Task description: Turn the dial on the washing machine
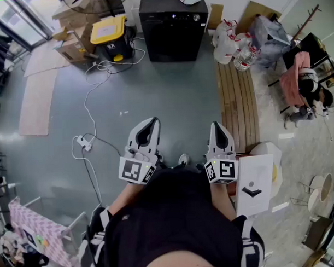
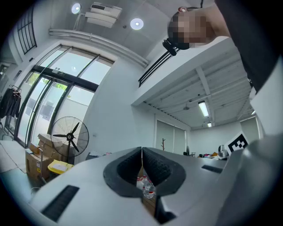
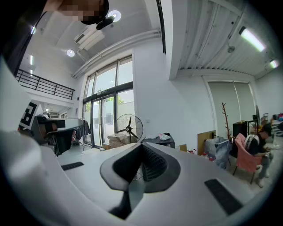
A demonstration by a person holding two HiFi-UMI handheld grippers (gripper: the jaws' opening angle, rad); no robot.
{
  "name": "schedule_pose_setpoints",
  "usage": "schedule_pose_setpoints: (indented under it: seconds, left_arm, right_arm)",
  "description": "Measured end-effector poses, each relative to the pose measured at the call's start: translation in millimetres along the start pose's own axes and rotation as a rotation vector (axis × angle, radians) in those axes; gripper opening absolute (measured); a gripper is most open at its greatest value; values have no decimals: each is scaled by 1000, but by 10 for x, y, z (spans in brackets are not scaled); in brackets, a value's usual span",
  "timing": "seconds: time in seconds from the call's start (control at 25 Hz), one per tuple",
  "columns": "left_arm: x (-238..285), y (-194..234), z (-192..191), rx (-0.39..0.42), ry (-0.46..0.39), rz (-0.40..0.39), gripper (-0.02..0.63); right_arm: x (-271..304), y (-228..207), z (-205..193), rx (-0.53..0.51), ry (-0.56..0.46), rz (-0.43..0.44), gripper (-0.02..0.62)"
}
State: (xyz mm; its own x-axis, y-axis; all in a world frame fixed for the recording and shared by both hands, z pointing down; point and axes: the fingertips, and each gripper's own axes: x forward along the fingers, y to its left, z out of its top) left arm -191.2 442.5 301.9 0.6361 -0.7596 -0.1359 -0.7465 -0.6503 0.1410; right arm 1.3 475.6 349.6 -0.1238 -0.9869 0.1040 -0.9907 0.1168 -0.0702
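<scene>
The black washing machine [image 1: 173, 27] stands far off at the top of the head view, against the wall, with a small round dial [image 1: 196, 17] at its upper right. Both grippers are held close to the person's body, well short of the machine, and point toward it. My left gripper [image 1: 153, 122] is shut, its ribbed pads [image 2: 154, 164] meeting with nothing between them. My right gripper [image 1: 216, 125] is also shut and empty. In the right gripper view the machine [image 3: 160, 139] shows as a dark box just past the closed jaws.
A yellow-lidded bin [image 1: 110, 32] and cardboard boxes [image 1: 71, 47] sit left of the machine. A white cable with a power strip [image 1: 83, 142] crosses the floor. Slatted wooden boards [image 1: 237, 100], water bottles [image 1: 229, 43], a seated person [image 1: 310, 92] and a white box [image 1: 256, 182] lie right. A standing fan [image 3: 129, 128] is near the windows.
</scene>
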Motion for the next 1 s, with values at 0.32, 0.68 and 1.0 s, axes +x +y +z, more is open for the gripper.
schedule_pose_setpoints:
  seconds: [0.32,0.68,1.0]
  left_arm:
    - [-39,36,-28,-9,9,0,25]
    - [-29,131,-30,-21,11,-5,25]
    - [-91,564,-111,-48,36,-22,25]
  right_arm:
    - [-15,50,-19,1,4,1,25]
    - [111,91,27,37,-44,-3,44]
    - [526,353,-183,-17,20,-18,117]
